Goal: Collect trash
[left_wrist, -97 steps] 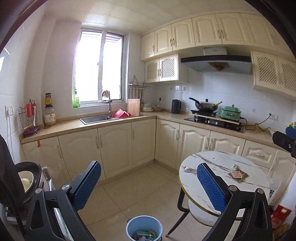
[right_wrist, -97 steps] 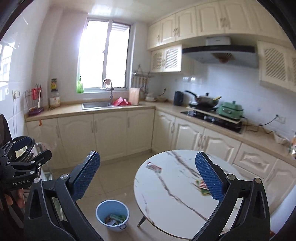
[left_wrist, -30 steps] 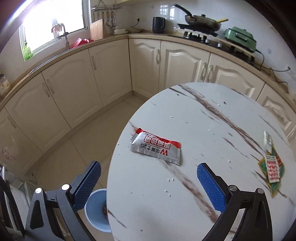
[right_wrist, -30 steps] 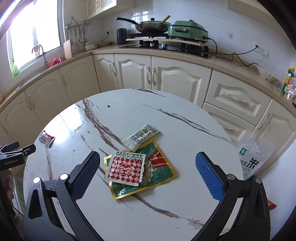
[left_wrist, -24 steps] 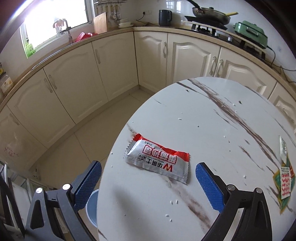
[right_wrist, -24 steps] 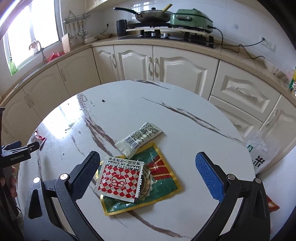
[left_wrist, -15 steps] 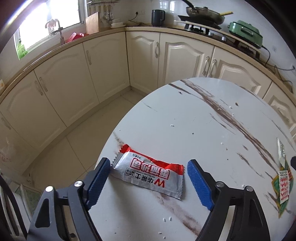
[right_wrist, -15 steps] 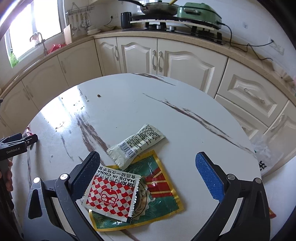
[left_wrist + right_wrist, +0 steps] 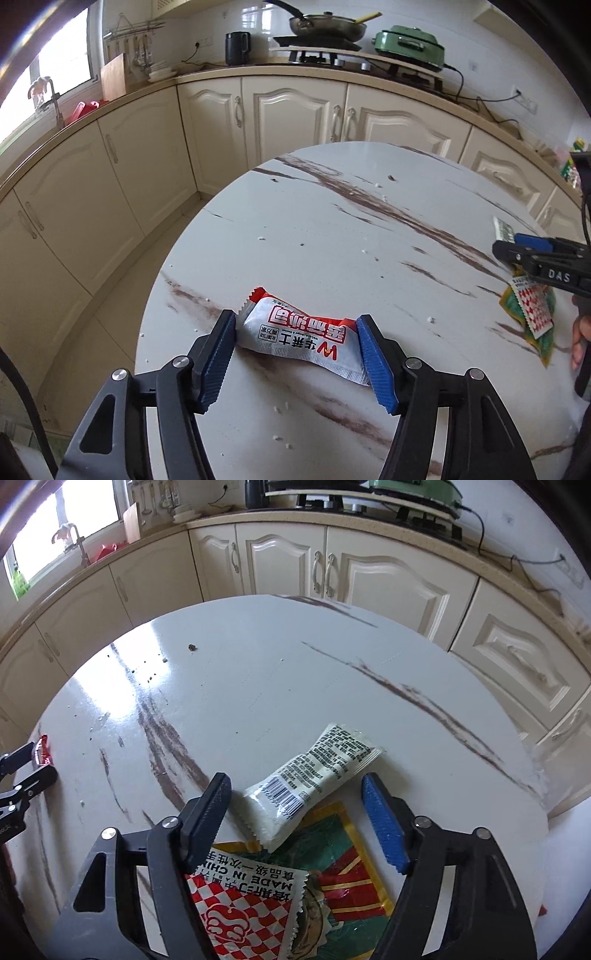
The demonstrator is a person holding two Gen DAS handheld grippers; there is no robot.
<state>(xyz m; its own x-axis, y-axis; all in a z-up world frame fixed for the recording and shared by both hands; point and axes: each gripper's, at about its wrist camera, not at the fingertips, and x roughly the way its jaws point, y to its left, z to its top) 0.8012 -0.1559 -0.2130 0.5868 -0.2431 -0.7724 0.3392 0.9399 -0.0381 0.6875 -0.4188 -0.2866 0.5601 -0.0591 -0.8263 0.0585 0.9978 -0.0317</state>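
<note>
Marble-patterned round desk [image 9: 332, 229], white with brown veins, stands before cream cabinets [image 9: 295, 118]; we log its contents as follows.

Item one: silver wrapper [image 9: 299, 339] with a red edge and red print, lying near the desk's left rim. Our left claw [image 9: 295, 354] brackets it: both blue pads touch the wrapper's ends, and the foil bows up between them, so we record the claw as clenched on it. The wrapper rests on the desk.

Item two: white sachet [image 9: 314, 779] with black print and a barcode, lying on the desk's right part, its lower end overlapping a green-and-gold packet [image 9: 343, 878]. Our right claw [image 9: 295, 812] straddles the sachet, released, both fingers clear of it.

Item three: red-and-white checkered sachet [image 9: 243, 908], lying on the green packet, partly under the right claw's left finger.

Item four: loose crumbs [image 9: 192, 648], dark, scattered toward the desk's far left.

Background, on the worktop: black kettle [image 9: 236, 48], pan [image 9: 325, 24] on a stove, green cooker [image 9: 410, 42].
</note>
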